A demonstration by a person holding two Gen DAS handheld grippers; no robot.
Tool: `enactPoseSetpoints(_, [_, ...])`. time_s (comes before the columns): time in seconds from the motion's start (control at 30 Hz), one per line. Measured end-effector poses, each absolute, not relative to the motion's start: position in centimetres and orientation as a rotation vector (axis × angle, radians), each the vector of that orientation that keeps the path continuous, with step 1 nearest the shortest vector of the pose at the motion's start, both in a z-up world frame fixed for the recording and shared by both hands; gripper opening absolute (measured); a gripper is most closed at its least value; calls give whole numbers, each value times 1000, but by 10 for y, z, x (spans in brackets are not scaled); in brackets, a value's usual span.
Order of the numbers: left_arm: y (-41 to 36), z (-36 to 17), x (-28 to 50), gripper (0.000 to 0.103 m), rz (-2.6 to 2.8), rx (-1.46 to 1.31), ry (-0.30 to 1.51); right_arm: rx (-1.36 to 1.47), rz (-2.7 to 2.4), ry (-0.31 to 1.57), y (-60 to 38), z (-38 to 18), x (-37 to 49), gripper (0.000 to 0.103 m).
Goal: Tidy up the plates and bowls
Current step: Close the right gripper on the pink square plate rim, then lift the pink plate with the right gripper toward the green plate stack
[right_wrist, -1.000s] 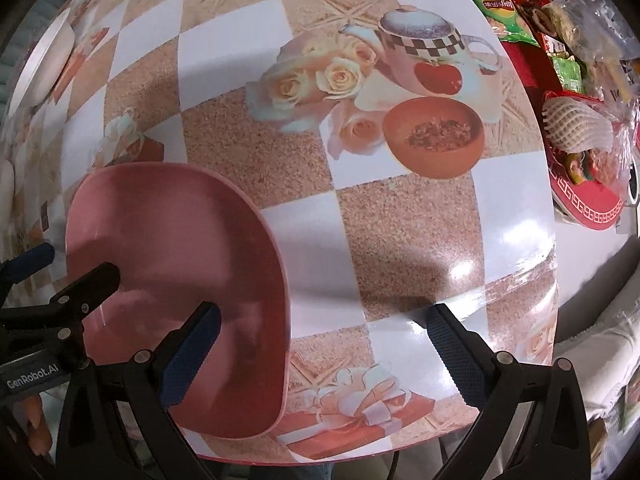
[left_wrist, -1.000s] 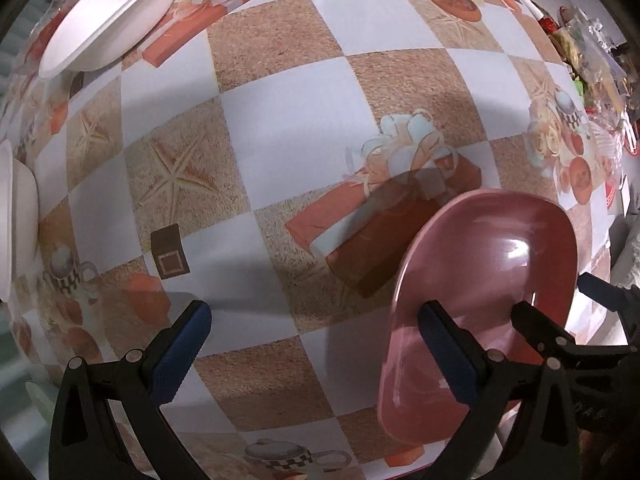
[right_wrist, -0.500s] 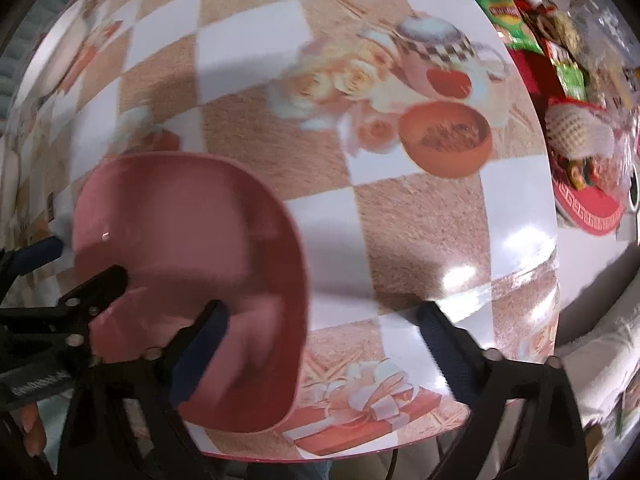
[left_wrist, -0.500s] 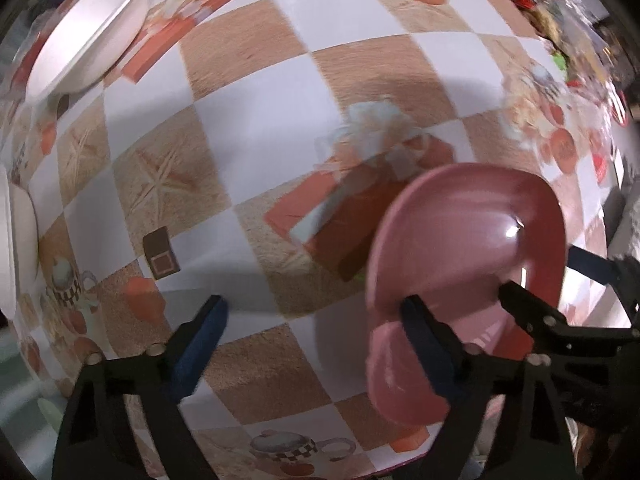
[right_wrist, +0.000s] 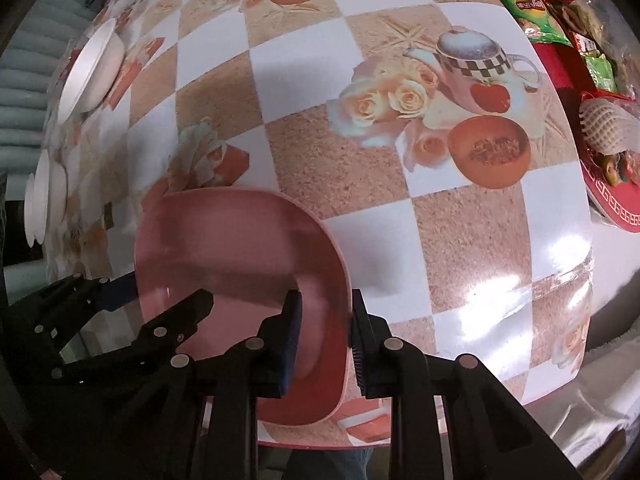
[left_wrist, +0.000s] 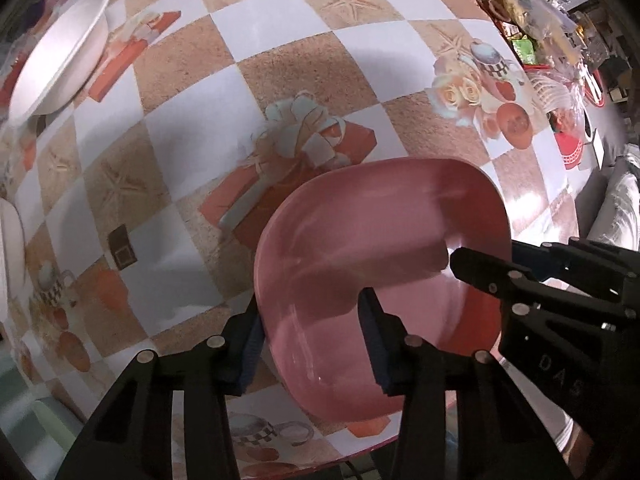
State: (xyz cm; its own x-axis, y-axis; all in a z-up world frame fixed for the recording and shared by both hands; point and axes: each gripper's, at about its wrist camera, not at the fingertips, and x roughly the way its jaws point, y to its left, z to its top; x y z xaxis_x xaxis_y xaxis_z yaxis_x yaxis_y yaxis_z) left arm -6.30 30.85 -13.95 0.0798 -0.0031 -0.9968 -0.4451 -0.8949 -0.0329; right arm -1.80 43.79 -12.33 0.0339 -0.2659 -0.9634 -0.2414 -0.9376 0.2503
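Since both grippers are already on the pink plate, treat it as a two-point hold. Your left gripper has its fingers closed across the plate's near-left rim, one pad outside, one inside. Your right gripper has its fingers pinched on the opposite rim edge. The plate sits at the near edge of the counter, apparently tilted up on one side; I can't tell whether it is fully clear of the surface.

Handling, as a judgement: it looks like rigid glossy melamine or plastic, light and stiff, not very fragile. The glaze is slick, so a pad could slide off the thin rim. Keep your grips on the raised rim, square to the wall, and don't twist the two hands against each other.

Further out on your left, a white bowl and a stack of white dishes sit well apart from the pink plate; these are the likely stacking targets.

Readable text: "DAS" on the right gripper body in the left wrist view. At the far right, a green snack bag carries a Lay's-style logo, too small to confirm. Nothing legible on the red tray.
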Motion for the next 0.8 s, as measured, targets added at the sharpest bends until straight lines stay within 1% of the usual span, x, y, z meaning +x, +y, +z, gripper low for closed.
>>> enactPoseSetpoints(0.37, [289, -115, -57, 48, 1954, -1996, 431, 2263, -2083, -509, 392, -109, -7, 26])
enactPoseSetpoints(0.8, [252, -89, -52, 48, 2036, -1987, 359, 2227, -2083, -421, 341, -83, -26, 26])
